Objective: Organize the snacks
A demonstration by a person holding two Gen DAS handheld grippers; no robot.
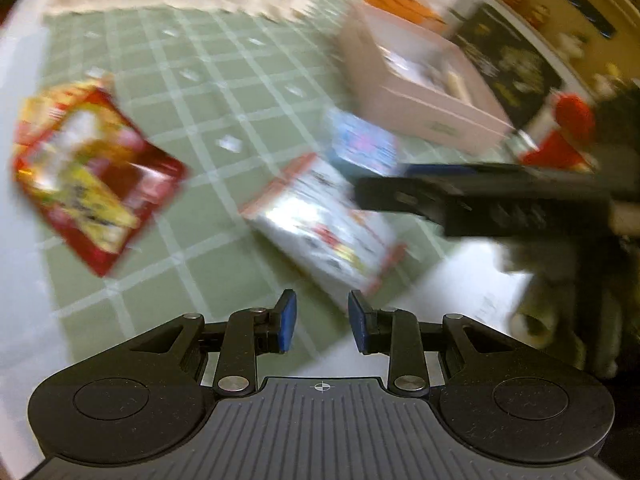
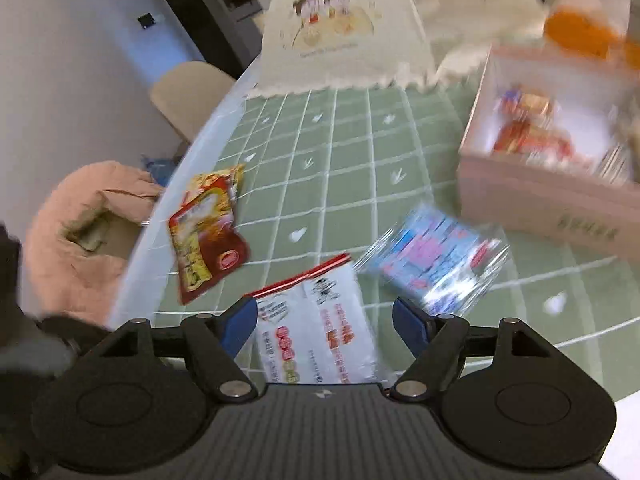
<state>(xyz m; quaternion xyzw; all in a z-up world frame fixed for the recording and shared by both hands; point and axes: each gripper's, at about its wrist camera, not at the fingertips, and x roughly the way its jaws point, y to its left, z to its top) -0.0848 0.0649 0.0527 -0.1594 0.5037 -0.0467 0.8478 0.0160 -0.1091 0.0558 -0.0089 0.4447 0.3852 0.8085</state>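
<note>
Three snack packets lie on the green checked tablecloth [image 2: 340, 168]. A red and yellow packet [image 1: 92, 176] [image 2: 208, 232] lies at the left. A white packet with a red strip [image 1: 324, 220] [image 2: 316, 328] lies in the middle. A blue and pink packet [image 1: 360, 144] [image 2: 436, 264] lies to its right. A pink box [image 1: 420, 80] [image 2: 532, 196] holds several snacks. My left gripper [image 1: 322, 326] is open and empty, just short of the white packet. My right gripper [image 2: 326, 328] is open, above the white packet with a finger on each side. It also shows from the side in the left wrist view [image 1: 480, 196].
A cream cloth cover with a cartoon print [image 2: 340, 28] stands at the far end of the table. An orange and white object [image 2: 584, 28] sits behind the box. Chairs [image 2: 188, 96] and a pink cushion [image 2: 88, 232] stand beyond the table's left edge.
</note>
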